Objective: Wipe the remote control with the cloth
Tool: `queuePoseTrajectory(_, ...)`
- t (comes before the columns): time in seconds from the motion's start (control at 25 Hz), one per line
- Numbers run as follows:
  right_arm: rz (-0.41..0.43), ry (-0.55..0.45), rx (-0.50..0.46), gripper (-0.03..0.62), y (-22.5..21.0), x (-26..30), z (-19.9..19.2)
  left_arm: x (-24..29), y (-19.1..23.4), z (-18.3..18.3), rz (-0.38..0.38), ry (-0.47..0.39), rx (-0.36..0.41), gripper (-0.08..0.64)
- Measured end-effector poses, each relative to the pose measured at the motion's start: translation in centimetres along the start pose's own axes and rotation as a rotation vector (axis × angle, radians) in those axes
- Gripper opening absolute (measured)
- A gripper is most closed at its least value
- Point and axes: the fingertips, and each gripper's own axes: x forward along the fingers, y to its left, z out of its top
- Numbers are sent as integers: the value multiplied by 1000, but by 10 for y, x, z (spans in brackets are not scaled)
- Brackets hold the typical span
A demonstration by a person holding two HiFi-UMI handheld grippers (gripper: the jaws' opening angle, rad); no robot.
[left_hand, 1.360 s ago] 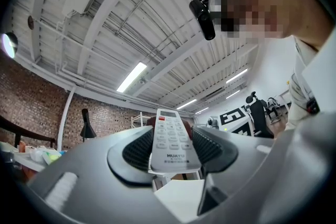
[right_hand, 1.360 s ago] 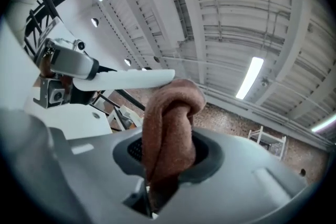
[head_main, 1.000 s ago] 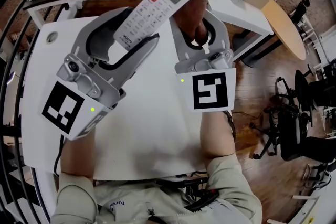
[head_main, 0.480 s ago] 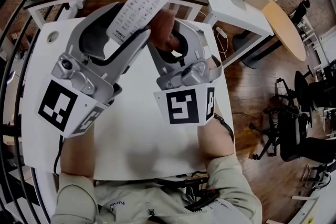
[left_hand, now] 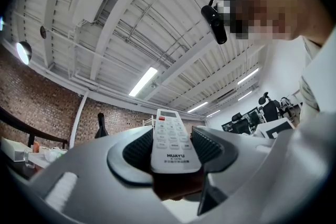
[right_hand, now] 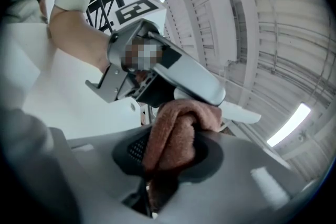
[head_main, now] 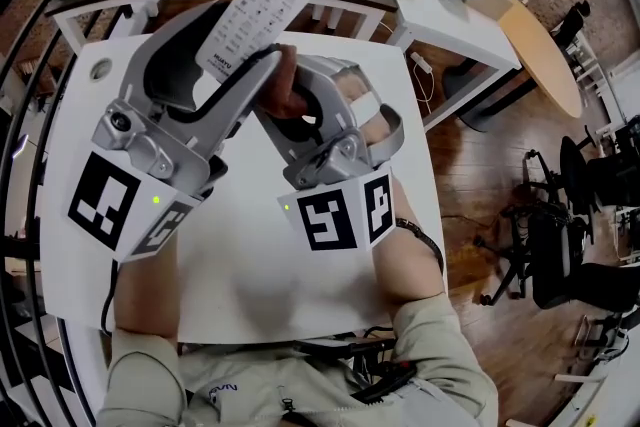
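Remote control [head_main: 262, 5]: light, stiff, slick plastic, held up over the bench [head_main: 250, 285] with its lower end pinched in the left gripper's [head_main: 250, 40] fingers. That leaves the keypad exposed. The right gripper's [right_hand: 170, 152] fingers squeeze the soft folded cloth [right_hand: 176, 123], seemingly against that lower end.

The remote control [head_main: 268, 3] was a slim white handset with a grey display at its top end, a red button just below that, and rows of pale keys (the print "HUAYU" showed near its lower end). It stood off the surface in the upper middle of the head view, display end tilted toward the top right. Its lower end was clamped between the fingers [left_hand: 210, 145] of the left gripper [left_hand: 171, 152]. The cloth [right_hand: 176, 126] was reddish-brown terry bunched into a folded wad. It was pinched in the right gripper [right_hand: 167, 152], just under the remote's lower end and seemingly touching it.
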Motion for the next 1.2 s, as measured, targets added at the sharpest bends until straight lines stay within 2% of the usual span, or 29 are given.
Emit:
queuePoseTrajectory(0.2, -54, 56, 82, 100, -23, -2, -22, -1, 2, -1, 1, 4, 28, 242)
queuePoseTrajectory(0.36, -169, 79, 198, 100, -63, -14, -45, 1, -4, -1, 8, 16, 100, 242)
queuePoseTrajectory(0.48, -275, 90, 345, 100, -91, -26, -62, 4, -6, -2, 23, 31, 89, 242)
queuePoseTrajectory(0.56, -325, 100, 397, 100, -104, -31, -68, 5, -5, -4, 26, 44, 102, 242)
queuePoseTrajectory(0.72, -341, 112, 370, 100, -110, -32, -64, 7, -7, -8, 22, 67, 132, 242)
queuePoseTrajectory(1.0, -281, 161, 251, 100, -93, -24, -49, 6, -5, -10, 29, 76, 153, 242)
queuePoseTrajectory(1.2, -237, 135, 174, 100, -74, -19, -32, 5, -5, -9, 35, 66, 135, 242)
